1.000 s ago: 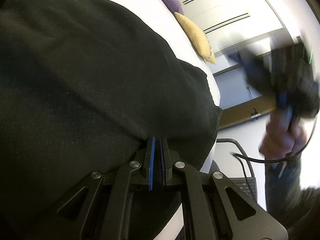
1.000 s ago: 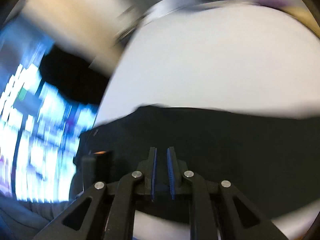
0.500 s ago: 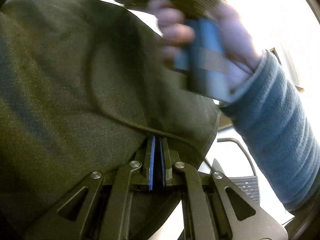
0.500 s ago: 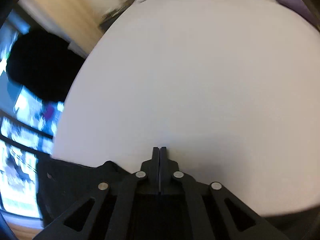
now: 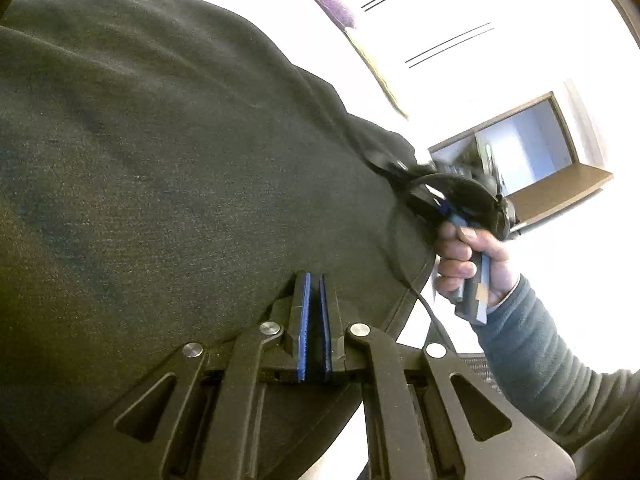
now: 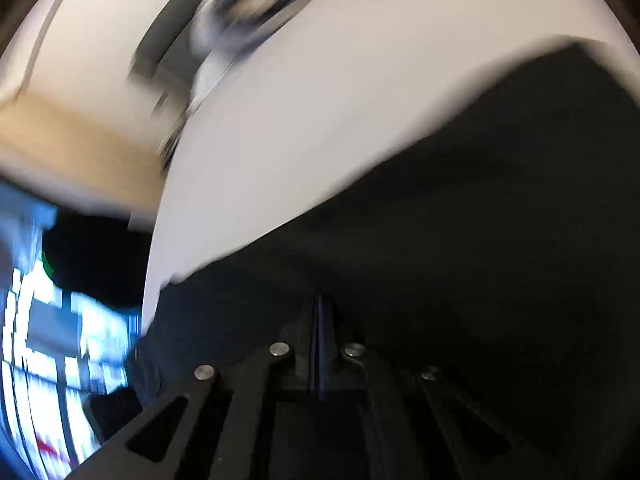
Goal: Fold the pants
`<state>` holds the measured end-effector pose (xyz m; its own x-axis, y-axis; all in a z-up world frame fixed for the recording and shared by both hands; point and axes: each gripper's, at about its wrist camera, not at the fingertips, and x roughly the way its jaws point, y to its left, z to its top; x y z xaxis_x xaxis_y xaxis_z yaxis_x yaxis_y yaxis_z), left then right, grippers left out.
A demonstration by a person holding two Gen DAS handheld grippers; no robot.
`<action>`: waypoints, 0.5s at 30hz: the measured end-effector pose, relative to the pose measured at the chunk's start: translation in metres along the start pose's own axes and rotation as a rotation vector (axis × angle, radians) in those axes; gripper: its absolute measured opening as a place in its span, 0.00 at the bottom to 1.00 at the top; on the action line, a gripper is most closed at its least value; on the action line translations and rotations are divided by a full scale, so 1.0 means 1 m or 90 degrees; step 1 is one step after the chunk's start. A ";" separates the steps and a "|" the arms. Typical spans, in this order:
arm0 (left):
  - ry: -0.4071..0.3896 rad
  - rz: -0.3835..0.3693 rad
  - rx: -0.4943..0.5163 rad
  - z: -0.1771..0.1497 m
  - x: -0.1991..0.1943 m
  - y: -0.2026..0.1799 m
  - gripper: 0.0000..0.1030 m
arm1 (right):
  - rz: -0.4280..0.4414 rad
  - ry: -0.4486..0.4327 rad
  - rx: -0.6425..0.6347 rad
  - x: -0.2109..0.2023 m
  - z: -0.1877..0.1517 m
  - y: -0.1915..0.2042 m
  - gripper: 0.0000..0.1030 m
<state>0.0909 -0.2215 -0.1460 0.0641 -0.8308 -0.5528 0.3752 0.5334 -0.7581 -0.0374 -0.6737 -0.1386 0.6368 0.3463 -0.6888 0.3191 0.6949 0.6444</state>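
Observation:
Black pants (image 5: 180, 160) lie spread on a white bed and fill most of the left wrist view. My left gripper (image 5: 314, 300) is shut on their near edge, with dark cloth between the blue pads. A hand (image 5: 468, 256) in a grey-blue sleeve holds my right gripper (image 5: 394, 170) at the pants' right corner, where the cloth is drawn to a point at its tips. The right wrist view is blurred. There the right gripper (image 6: 320, 312) lies over the black pants (image 6: 480, 240), its jaws closing until they meet.
White bed sheet (image 6: 320, 120) stretches beyond the pants. A purple pillow (image 5: 328, 0) and a yellow cushion (image 5: 376, 72) sit at the bed's far side. A wood-framed opening (image 5: 520, 148) stands to the right. A mesh chair (image 5: 476, 364) stands below the sleeve.
The right hand swung across over the pants, then came down at their right corner, and its jaws closed. The left gripper kept its hold in about the same place.

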 end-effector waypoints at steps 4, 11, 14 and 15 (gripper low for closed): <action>-0.002 0.004 0.002 0.001 -0.002 0.000 0.05 | -0.069 -0.147 0.096 -0.084 -0.010 -0.071 0.00; -0.010 0.019 0.012 -0.001 0.002 -0.010 0.05 | -0.063 -0.287 0.227 -0.168 -0.040 -0.112 0.33; -0.009 0.015 0.007 0.000 0.003 -0.012 0.05 | 0.039 -0.266 0.244 -0.144 -0.057 -0.082 0.55; -0.007 0.013 0.002 0.001 0.004 -0.012 0.05 | 0.052 -0.243 0.264 -0.130 -0.057 -0.084 0.55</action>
<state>0.0874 -0.2313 -0.1392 0.0822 -0.8215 -0.5642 0.3762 0.5498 -0.7458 -0.1870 -0.7408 -0.1219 0.8553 0.0826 -0.5116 0.4575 0.3434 0.8202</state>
